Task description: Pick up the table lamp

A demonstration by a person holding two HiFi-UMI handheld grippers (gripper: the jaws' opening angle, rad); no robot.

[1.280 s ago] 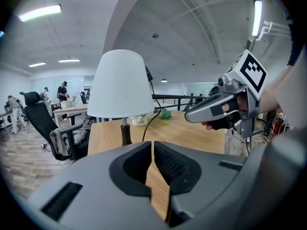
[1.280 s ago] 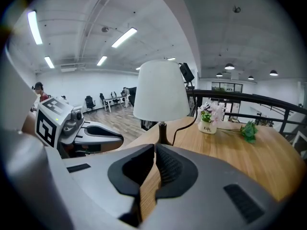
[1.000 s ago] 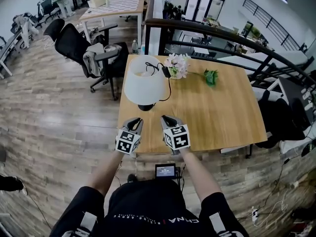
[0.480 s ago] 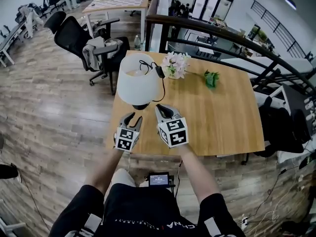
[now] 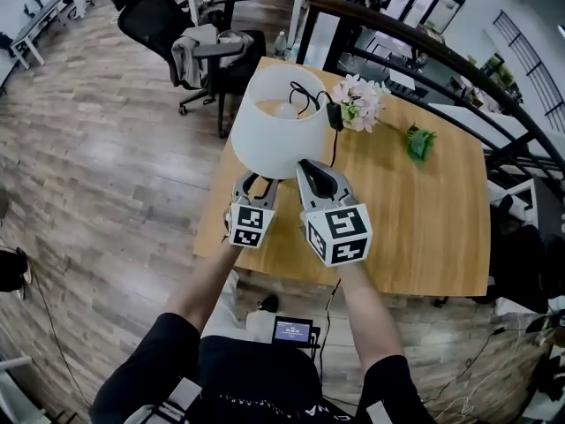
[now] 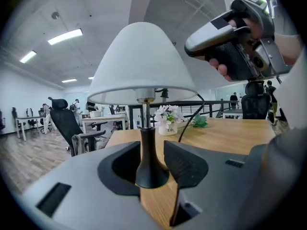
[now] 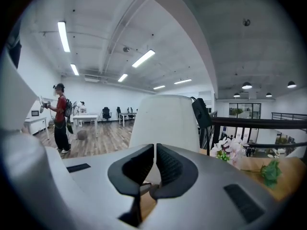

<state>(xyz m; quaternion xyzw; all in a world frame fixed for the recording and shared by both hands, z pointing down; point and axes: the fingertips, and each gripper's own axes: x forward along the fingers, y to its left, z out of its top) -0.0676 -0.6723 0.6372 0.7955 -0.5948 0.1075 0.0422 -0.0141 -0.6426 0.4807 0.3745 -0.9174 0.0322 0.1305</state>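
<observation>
Nearest to me, the right gripper (image 5: 311, 168) is held high, jaws drawn together on nothing, with the pale shade (image 7: 165, 121) just beyond them in its own view. To its left and lower, the left gripper (image 6: 152, 153) has just been opening its jaws. They stand wide apart with the dark stem (image 6: 146, 143) of the table lamp (image 5: 278, 126) between them, and a gap shows beside the stem on the right, so I judge nothing is gripped yet. The lamp stands upright at the left side of the table (image 5: 415, 228), its flared foot (image 6: 152, 177) flat on the wood. To do this step well, I would centre the stem deep between the pads, close on the narrow neck above the foot, and keep the jaws level so the lamp rises without tipping; the broad shade probably makes it top-heavy. The right gripper sits close to the shade and should not knock it. A black cord (image 5: 334, 117) hangs from the shade toward the table and may drag. Just beyond it stands a flower pot (image 5: 360, 104), which the cord could catch, with a green sprig (image 5: 419, 141) farther right. Beyond the table's far left corner is an office chair (image 5: 190, 47), and a dark railing (image 5: 424, 42) runs along the far side.
</observation>
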